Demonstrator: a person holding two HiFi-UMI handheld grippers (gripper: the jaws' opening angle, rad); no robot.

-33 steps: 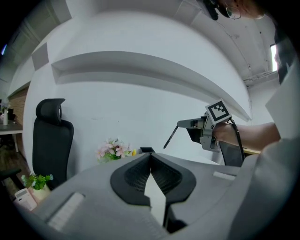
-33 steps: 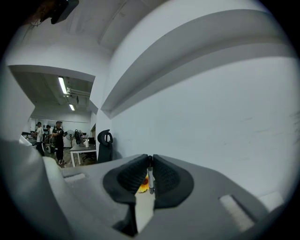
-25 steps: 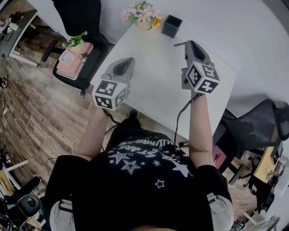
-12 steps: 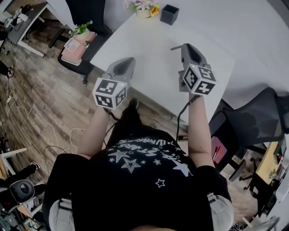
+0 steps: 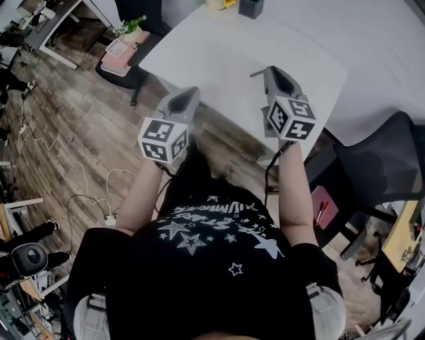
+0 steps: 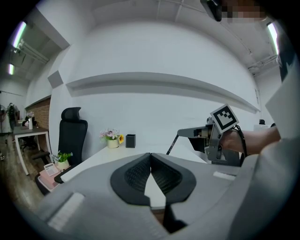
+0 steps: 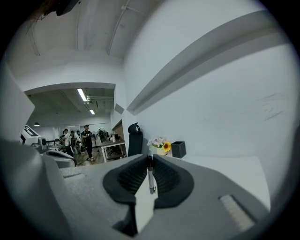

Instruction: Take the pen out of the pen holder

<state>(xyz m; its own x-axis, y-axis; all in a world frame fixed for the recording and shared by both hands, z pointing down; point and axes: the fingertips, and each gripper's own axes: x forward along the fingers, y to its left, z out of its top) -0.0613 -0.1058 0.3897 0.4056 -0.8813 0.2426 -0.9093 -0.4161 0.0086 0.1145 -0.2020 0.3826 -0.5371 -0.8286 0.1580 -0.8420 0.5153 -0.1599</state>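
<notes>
White table (image 5: 226, 46) fills the upper middle of the head view, with wood floor (image 5: 60, 133) to its left. The black pen holder (image 5: 251, 6) sits at the very top edge of that view, on the table's far end, just beside a flower pot (image 6: 111, 138). It is well apart from both tools. On the right gripper (image 7: 150, 158) the jaws are clenched on the pen (image 7: 149, 177), which runs upright between the pads in that gripper's own view, its lower end hanging below them. In the head view the pen pokes out leftward from that gripper's tip, over the table, right of centre. In the left gripper view it shows as a thin dark slanted stick at centre right, under the other tool's nose. On the left gripper (image 6: 150, 155) the jaws are pressed together with nothing in them. In the head view it sits left of centre, about at the table's near edge. A black chair (image 6: 72, 136) stands at left beyond the table. People (image 7: 86, 136) stand far back, at the left of the right gripper view.
</notes>
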